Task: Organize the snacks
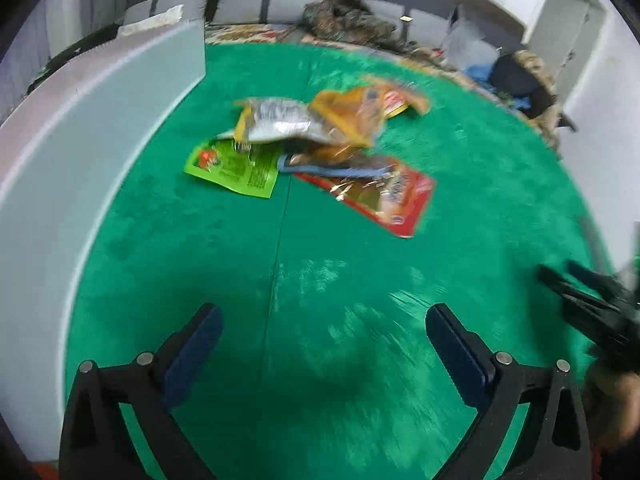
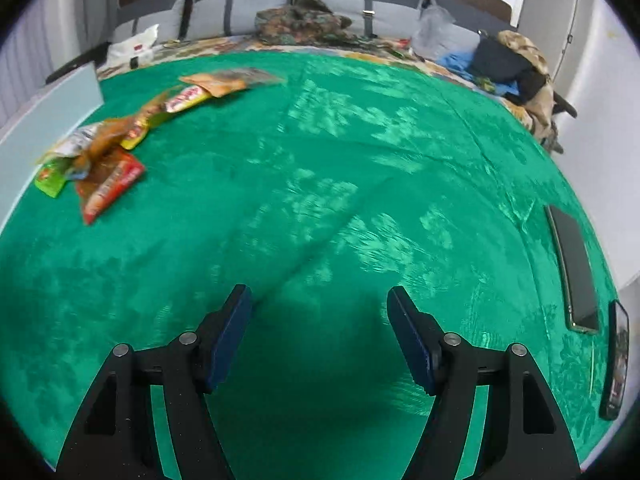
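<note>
A loose heap of snack packets lies on the green cloth (image 1: 320,280): a lime green packet (image 1: 230,168), a silver and yellow packet (image 1: 276,120), an orange packet (image 1: 352,114) and a red packet (image 1: 384,196). My left gripper (image 1: 322,316) hovers open over bare cloth, well short of the heap, with nothing between its blue pads. In the right wrist view the same heap sits far to the left, with the red packet (image 2: 110,186) nearest and an orange packet (image 2: 222,80) further back. My right gripper (image 2: 318,296) is open and empty above the green cloth (image 2: 340,208); it also shows as a dark blurred shape (image 1: 588,304) at the left view's right edge.
A pale blue-white box wall (image 1: 80,160) runs along the cloth's left side. Two dark phones (image 2: 574,268) (image 2: 616,360) lie near the right edge. Behind the cloth are grey cushions (image 2: 248,12), a camouflage garment (image 2: 304,20), a plastic bag (image 2: 436,32) and piled clothes (image 2: 508,68).
</note>
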`<state>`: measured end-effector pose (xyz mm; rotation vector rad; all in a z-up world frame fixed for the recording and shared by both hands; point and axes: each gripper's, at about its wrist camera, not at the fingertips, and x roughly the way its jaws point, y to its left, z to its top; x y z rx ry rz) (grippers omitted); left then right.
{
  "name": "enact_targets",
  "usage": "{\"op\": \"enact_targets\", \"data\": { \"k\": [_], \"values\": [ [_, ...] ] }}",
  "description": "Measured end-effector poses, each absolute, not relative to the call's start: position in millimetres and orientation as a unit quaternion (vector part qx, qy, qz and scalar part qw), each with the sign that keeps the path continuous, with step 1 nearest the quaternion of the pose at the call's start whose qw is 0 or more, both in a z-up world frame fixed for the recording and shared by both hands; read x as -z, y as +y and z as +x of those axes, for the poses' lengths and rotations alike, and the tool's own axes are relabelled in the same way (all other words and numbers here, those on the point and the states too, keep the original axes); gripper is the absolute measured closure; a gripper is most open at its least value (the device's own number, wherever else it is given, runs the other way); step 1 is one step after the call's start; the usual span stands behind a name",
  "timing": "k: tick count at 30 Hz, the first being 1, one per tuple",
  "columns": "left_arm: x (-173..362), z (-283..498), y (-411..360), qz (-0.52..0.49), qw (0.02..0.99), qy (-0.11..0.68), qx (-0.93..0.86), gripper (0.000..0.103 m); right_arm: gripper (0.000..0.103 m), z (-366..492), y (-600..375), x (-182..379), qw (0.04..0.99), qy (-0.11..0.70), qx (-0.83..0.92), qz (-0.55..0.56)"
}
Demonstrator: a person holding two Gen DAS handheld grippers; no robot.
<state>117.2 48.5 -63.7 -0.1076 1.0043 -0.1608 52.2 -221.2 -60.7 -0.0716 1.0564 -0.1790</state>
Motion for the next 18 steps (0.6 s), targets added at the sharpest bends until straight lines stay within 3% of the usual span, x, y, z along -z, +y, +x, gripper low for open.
{"op": "enact_targets", "data": {
  "k": [4, 9, 18],
  "values": [
    [79, 130, 50, -0.051, 0.887, 0.457, 0.043, 0.004, 0.029, 57, -220, 65, 0.863, 0.496, 0.082, -0.040],
    [85, 139, 46, -0.012, 0.894, 0.447, 0.031, 0.003, 0.019, 57, -229, 75, 0.865, 0.495, 0.079, 0.008],
    [87, 139, 48, 0.008, 0.892, 0.451, 0.030, 0.000, 0.016, 55, -226, 76, 0.865, 0.495, 0.079, 0.014]
  ]
}}
